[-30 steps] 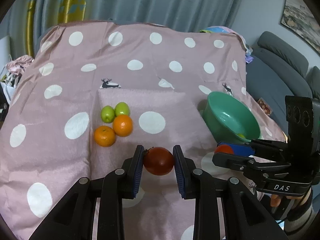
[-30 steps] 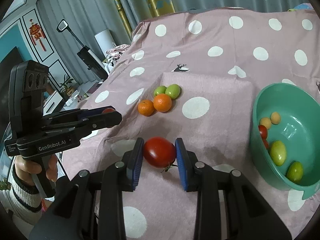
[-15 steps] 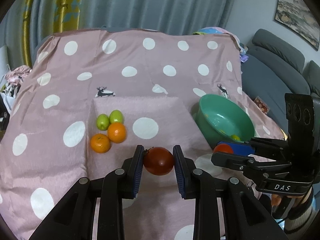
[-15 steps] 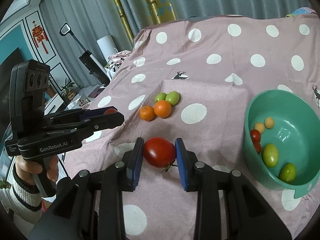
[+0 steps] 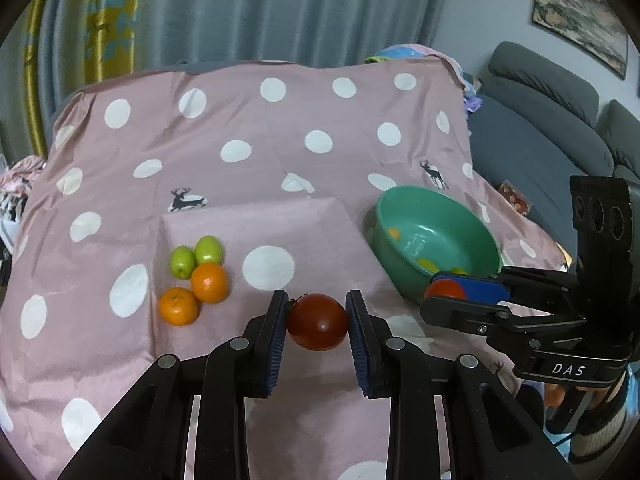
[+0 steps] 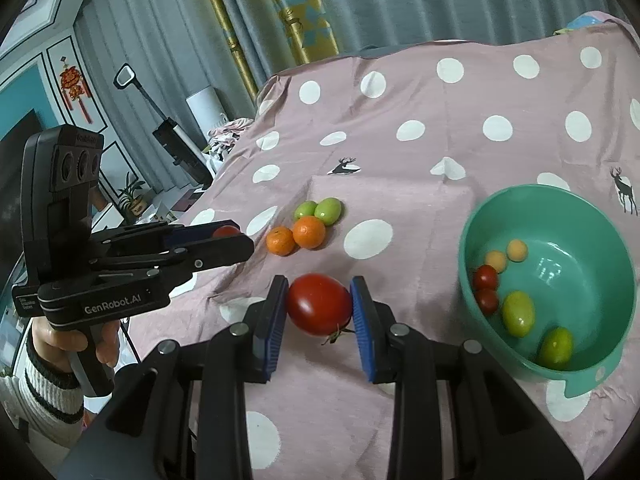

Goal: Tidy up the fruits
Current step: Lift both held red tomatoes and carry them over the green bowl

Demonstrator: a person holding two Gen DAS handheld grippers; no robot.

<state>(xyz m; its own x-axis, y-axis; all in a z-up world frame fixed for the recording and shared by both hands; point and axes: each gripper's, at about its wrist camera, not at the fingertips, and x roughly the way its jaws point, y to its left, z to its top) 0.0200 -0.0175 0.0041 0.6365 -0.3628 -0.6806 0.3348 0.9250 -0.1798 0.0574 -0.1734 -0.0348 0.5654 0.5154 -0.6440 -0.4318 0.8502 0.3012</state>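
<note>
My left gripper (image 5: 316, 314) is shut on a dark red tomato (image 5: 317, 323), held above the pink dotted cloth (image 5: 280, 168). A brighter red tomato (image 6: 319, 304) sits gripped in my right gripper (image 6: 320, 306), which is shut on it; its stem points down. Each view shows the other gripper from the side: the right gripper (image 5: 434, 292) near the bowl, the left gripper (image 6: 240, 240) at the left. Two oranges (image 5: 209, 282) (image 5: 179, 306) and two green fruits (image 5: 182, 262) (image 5: 208, 250) lie clustered on the cloth. The green bowl (image 6: 580, 248) holds several small fruits.
A grey sofa (image 5: 540, 128) stands to the right of the cloth-covered table. Curtains (image 5: 280, 8) hang behind it. To the left are a standing device (image 6: 176, 148) and clutter on the floor. A hand in a striped sleeve (image 6: 52, 392) holds the left gripper.
Both grippers have drawn back and slightly up from the cloth, each still holding its tomato. The fruits on the cloth and the bowl have stayed put.
</note>
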